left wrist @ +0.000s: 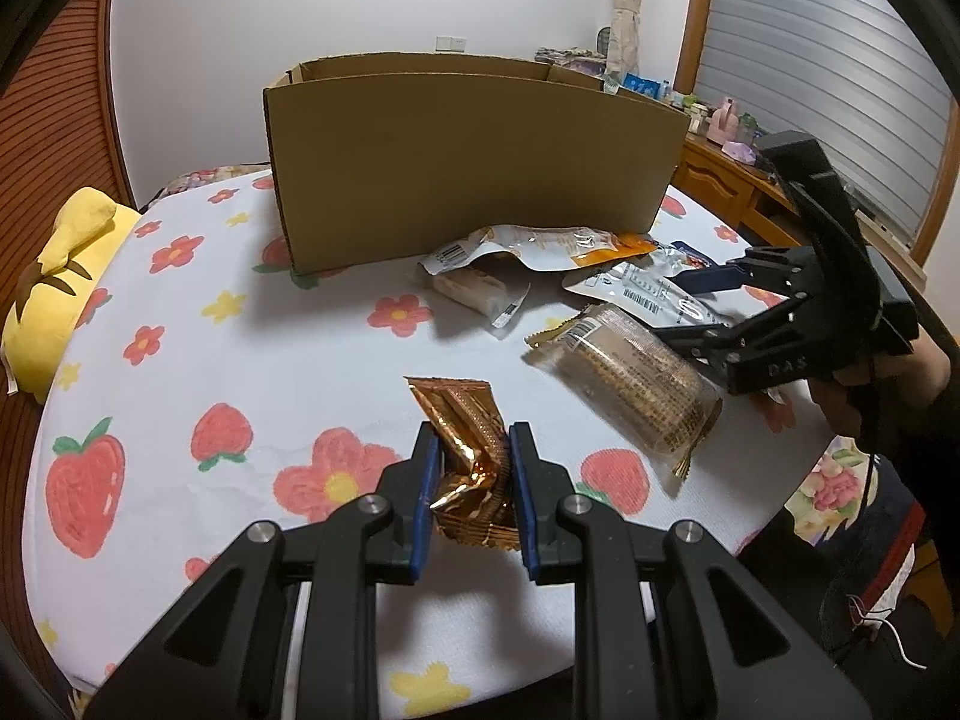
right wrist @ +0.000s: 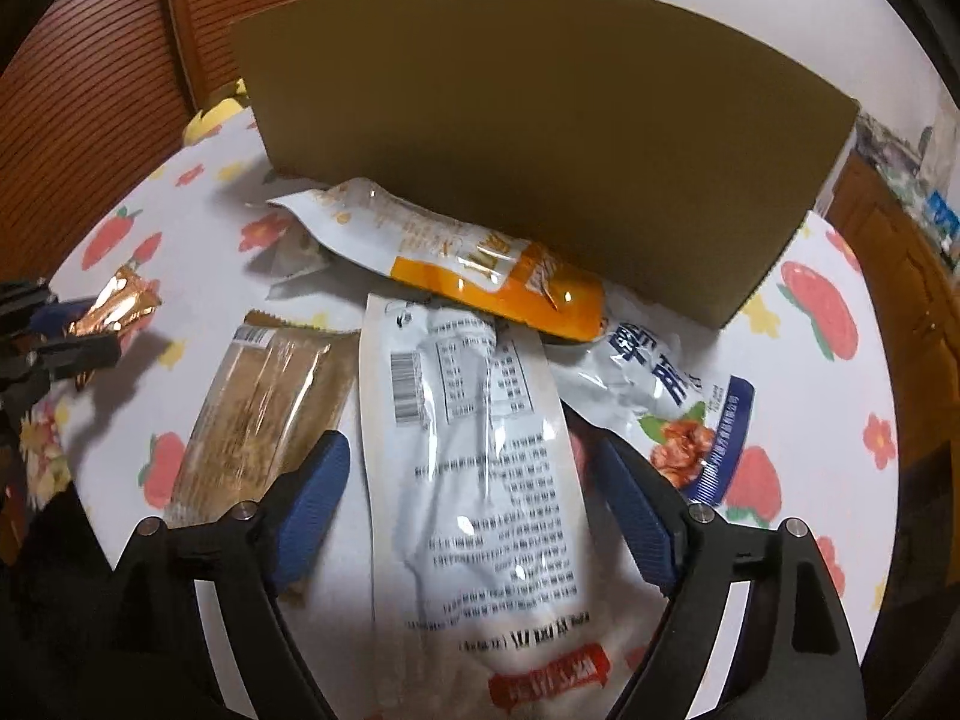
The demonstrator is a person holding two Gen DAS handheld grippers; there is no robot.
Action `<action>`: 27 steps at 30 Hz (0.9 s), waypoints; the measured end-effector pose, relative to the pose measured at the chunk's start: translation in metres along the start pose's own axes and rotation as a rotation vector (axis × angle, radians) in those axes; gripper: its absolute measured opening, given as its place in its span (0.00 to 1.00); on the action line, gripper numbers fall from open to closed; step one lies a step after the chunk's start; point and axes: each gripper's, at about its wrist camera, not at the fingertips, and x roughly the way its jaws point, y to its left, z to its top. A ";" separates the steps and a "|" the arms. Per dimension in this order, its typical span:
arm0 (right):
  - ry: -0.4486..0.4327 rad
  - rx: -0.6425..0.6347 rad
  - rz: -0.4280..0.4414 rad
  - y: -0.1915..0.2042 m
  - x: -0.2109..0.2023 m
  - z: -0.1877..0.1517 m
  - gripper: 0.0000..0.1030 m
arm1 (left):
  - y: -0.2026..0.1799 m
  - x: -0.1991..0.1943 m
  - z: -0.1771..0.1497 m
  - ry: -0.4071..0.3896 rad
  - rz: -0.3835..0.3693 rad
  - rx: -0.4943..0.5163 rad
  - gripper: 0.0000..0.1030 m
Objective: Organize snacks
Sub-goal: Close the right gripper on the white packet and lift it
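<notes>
Pinching a crumpled gold foil snack packet (left wrist: 471, 462) between its blue pads, the left gripper (left wrist: 471, 495) is hovering over the near edge of the flower-printed tabletop (left wrist: 252, 360). The right gripper (right wrist: 474, 504) is standing wide apart, straddling a long white plastic snack pouch (right wrist: 480, 456) without touching it, near the open brown cardboard box (right wrist: 540, 138).

A crumpled gold packet (left wrist: 474, 468) is standing pinched; other snack packs (right wrist: 468, 450) are lying overlapped beside the open box (left wrist: 468, 162).
</notes>
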 end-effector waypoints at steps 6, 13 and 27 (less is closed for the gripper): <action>-0.004 -0.003 0.003 0.003 -0.001 0.002 0.68 | 0.002 -0.001 0.000 -0.003 0.002 -0.006 0.20; -0.006 -0.011 -0.006 0.006 -0.011 -0.007 0.49 | 0.002 -0.002 0.001 -0.007 0.001 -0.005 0.20; -0.091 0.012 0.031 0.014 -0.049 -0.021 0.44 | -0.001 -0.012 0.016 -0.042 0.007 0.010 0.20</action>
